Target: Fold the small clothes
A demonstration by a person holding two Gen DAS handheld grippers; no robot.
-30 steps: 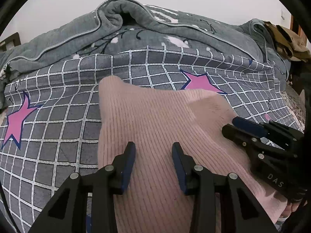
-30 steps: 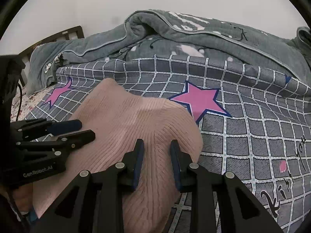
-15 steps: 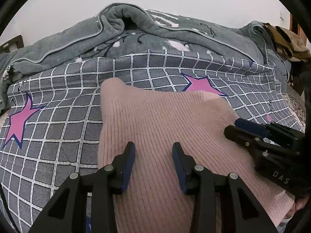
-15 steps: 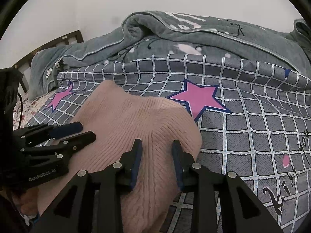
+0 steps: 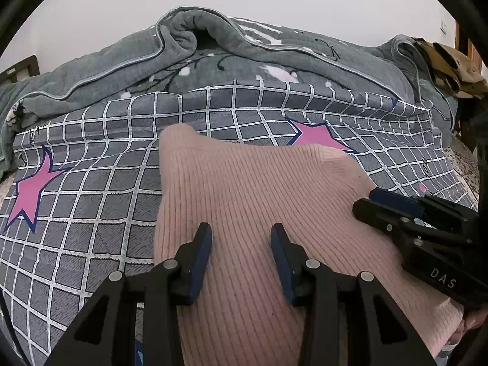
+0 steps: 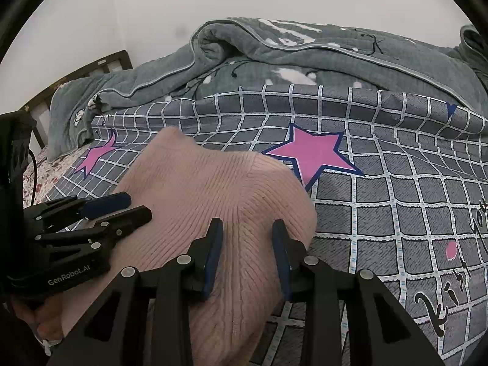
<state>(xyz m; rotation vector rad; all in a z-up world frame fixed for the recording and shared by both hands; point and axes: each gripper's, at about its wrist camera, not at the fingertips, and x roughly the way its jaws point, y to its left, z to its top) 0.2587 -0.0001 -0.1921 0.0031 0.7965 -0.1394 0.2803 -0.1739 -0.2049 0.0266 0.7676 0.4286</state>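
Observation:
A pink ribbed knit garment [image 5: 250,189] lies folded on the grey checked bedsheet [image 5: 91,189]; it also shows in the right wrist view [image 6: 207,189]. My left gripper [image 5: 241,235] is open, its jaws apart over the garment's near part, holding nothing. My right gripper [image 6: 247,228] is open too, over the garment's right near edge. Each gripper shows in the other's view: the right one [image 5: 366,201] at the garment's right side, the left one [image 6: 137,207] at its left side.
A rumpled grey quilt [image 5: 244,61] is heaped along the back of the bed. Tan clothing [image 5: 448,64] lies at the far right. A dark wooden headboard [image 6: 85,70] stands at the left. Pink stars [image 6: 314,152] mark the sheet.
Both grippers drew slightly back and up from the garment, staying open; the right jaws opened a little wider. The garment has not moved.

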